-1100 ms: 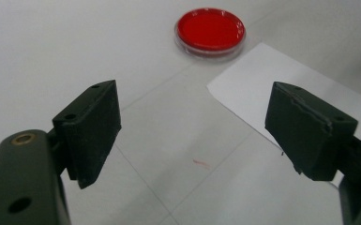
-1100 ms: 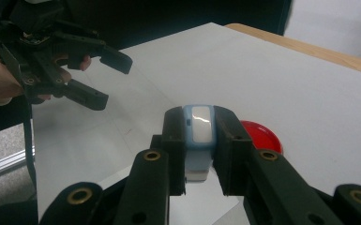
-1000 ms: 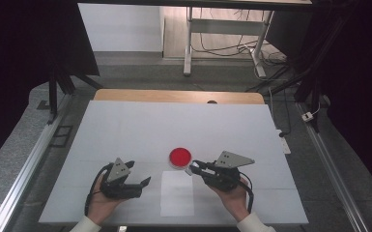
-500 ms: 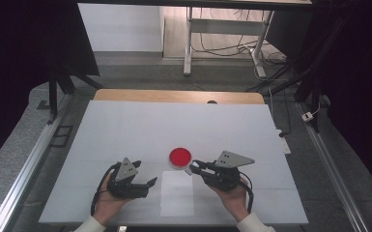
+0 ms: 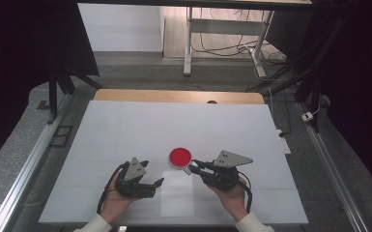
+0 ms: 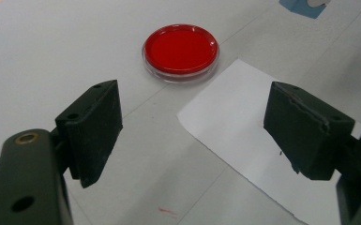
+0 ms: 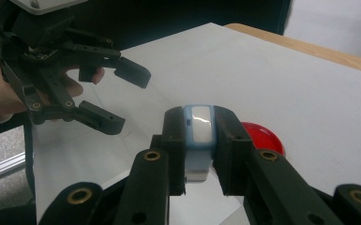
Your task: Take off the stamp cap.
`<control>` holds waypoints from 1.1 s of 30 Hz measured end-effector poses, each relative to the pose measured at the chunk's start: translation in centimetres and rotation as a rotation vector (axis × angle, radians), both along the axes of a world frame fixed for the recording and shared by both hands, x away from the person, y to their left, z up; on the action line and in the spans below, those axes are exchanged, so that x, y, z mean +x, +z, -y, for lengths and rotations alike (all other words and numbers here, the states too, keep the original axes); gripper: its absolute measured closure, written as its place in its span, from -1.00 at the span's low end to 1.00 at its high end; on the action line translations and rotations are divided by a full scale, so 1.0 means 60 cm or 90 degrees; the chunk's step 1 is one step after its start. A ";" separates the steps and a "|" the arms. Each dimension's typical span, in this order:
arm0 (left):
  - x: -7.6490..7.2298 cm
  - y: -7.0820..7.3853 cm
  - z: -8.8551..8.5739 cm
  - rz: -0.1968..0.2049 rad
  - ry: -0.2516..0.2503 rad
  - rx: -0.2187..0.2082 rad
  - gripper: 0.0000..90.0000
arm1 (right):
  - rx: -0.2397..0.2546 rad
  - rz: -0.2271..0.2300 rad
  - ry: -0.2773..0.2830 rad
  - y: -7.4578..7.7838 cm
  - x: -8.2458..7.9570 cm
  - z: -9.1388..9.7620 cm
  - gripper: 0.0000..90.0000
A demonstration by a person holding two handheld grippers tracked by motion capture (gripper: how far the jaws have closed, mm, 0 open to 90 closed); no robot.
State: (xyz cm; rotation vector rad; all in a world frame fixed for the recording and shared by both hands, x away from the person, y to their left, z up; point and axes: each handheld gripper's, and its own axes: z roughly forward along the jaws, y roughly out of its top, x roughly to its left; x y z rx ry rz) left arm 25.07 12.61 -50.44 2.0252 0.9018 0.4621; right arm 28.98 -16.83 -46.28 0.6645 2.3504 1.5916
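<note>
A: Right gripper?
B: Clamped on a small pale blue block with a white face. Jaws narrow, pressed on both its sides. Clear in the right gripper view.

A: Where's that block in the scene?
B: Off the table, held just near-right of the red dish, above the far right corner of the white paper sheet. Touching the dish or not, can't tell from the high view.

A: Left gripper?
B: Wide, nothing between the jaws. In the left gripper view the black pads straddle bare table and the sheet's corner, the dish beyond them.

A: Where is it?
B: Near left, just left of the sheet, pointing right toward it. The person's left hand wraps it from below.

A: Dish?
B: Round, clear rim, red inside. Sits flat on the table, just far of the sheet, between the two grippers and slightly farther out.

A: Grippers touching?
B: No, apart, sheet between them. The right hand holds its gripper level, pointing left.
</note>
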 end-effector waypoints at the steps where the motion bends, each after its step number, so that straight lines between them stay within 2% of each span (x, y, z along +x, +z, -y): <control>1: 0.001 0.000 0.002 0.001 0.000 0.000 -0.56 | 0.000 0.000 0.000 0.000 0.000 -0.001 0.66; 33: 0.011 0.000 0.054 0.006 -0.036 0.016 -0.52 | 0.015 -0.015 -0.048 -0.003 0.003 -0.016 0.66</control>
